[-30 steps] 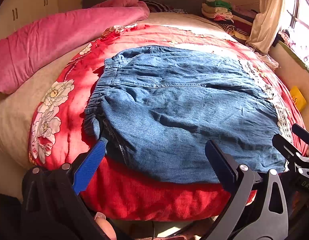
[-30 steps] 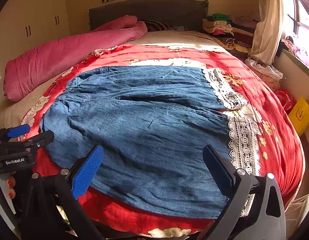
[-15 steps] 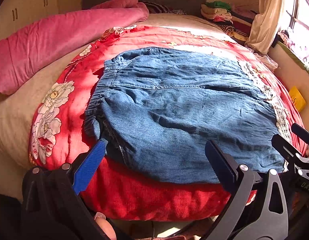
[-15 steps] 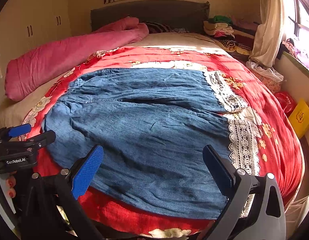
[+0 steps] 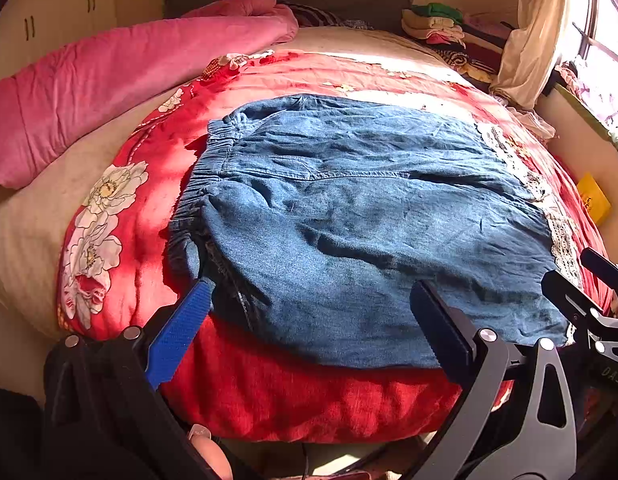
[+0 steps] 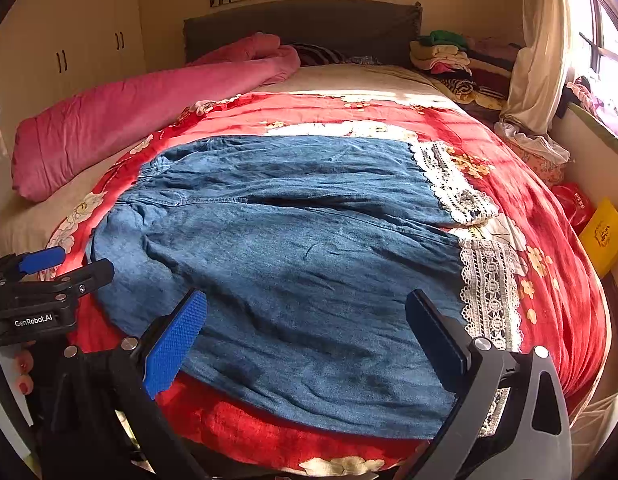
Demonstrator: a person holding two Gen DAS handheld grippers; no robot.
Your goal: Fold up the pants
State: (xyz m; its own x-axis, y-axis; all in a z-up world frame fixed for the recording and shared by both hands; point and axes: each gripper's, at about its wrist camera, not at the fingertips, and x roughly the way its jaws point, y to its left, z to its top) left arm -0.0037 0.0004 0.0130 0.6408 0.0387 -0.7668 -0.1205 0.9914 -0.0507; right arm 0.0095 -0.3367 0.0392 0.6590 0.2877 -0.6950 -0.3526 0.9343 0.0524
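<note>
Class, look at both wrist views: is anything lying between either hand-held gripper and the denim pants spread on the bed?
Nothing visible. The left hand-held gripper and right hand-held gripper both hang open over the near edge of the pants, with only the red quilt beneath.

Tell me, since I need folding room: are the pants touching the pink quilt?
Apart. The right wrist view shows a strip of red floral blanket lying between the denim pants and the pink quilt.
</note>
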